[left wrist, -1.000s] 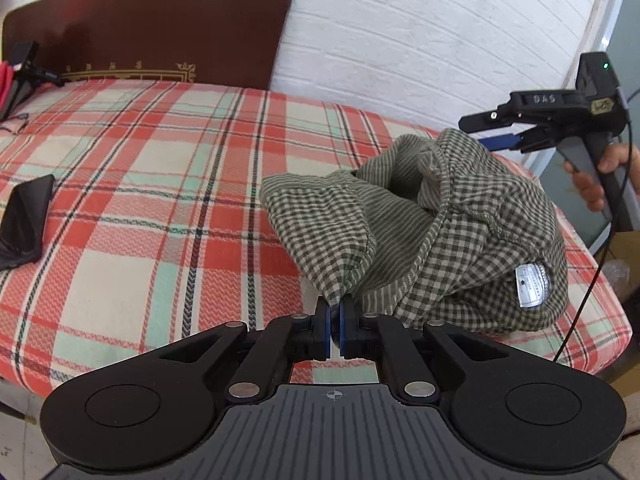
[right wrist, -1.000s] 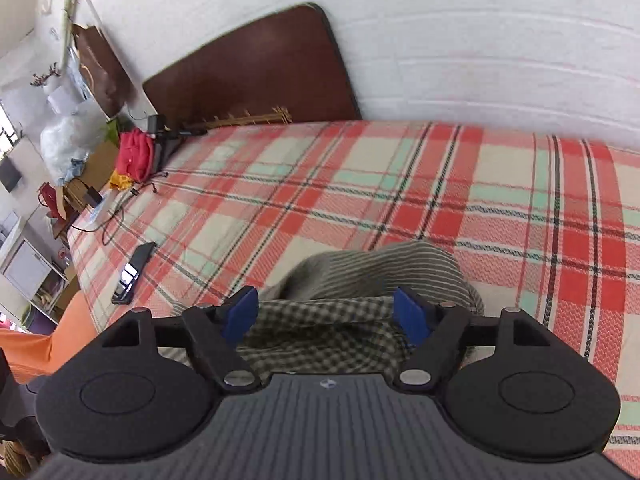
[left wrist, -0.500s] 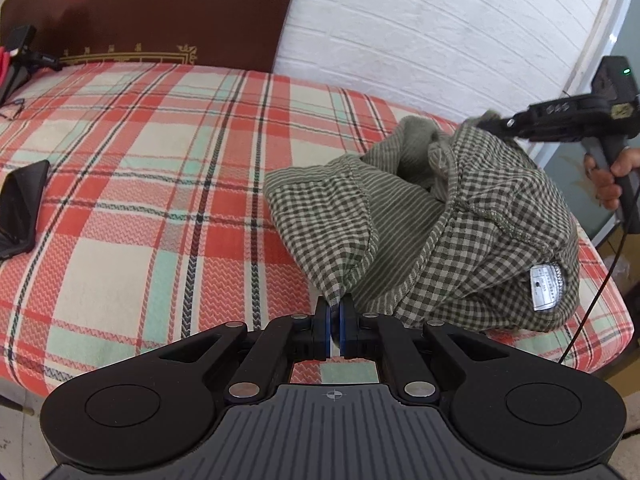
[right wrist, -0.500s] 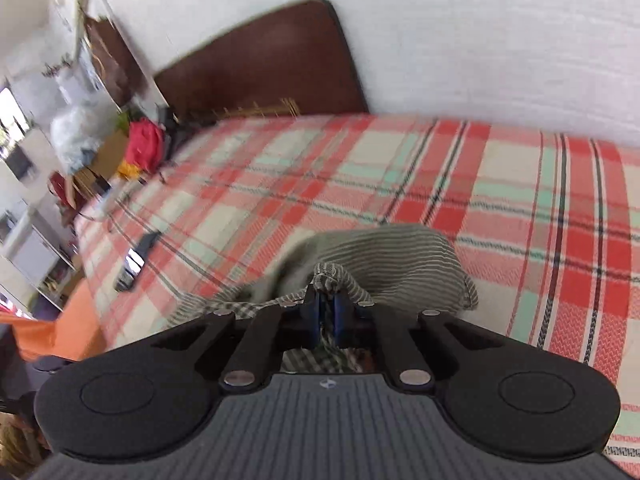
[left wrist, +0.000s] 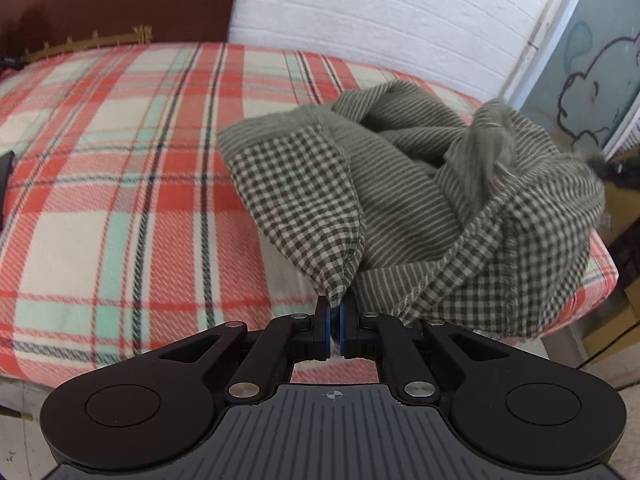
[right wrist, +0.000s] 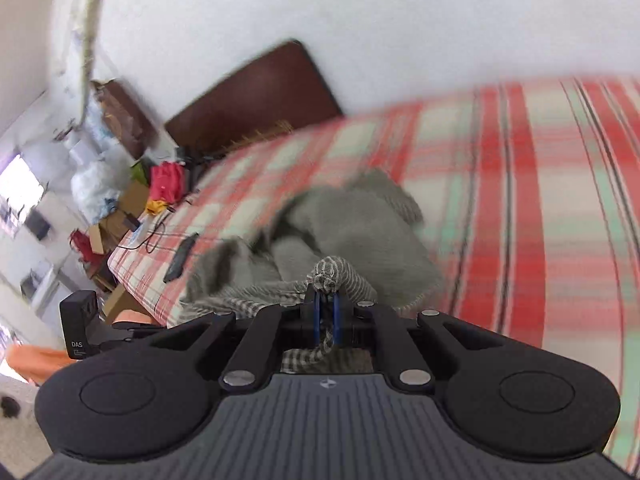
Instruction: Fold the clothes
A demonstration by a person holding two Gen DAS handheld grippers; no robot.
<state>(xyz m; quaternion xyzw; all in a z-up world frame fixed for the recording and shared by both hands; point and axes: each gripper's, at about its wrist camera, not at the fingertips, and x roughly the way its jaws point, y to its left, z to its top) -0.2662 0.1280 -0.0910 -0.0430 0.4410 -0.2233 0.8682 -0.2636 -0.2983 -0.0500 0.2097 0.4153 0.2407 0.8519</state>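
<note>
The right gripper (right wrist: 326, 306) has just closed and pinches a bunched fold of the green checked garment (right wrist: 344, 236), which trails away across the red plaid bed cover (right wrist: 532, 208). A black phone (right wrist: 181, 258) lies on the cover's left side, and a dark headboard (right wrist: 256, 100) stands at the far end against the white wall (right wrist: 360, 12).

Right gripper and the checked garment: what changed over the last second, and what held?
The right gripper closed on a bunch of the checked garment and swept sideways, pulling it. The left gripper stayed shut on its corner; the garment remains on the plaid bed.
</note>
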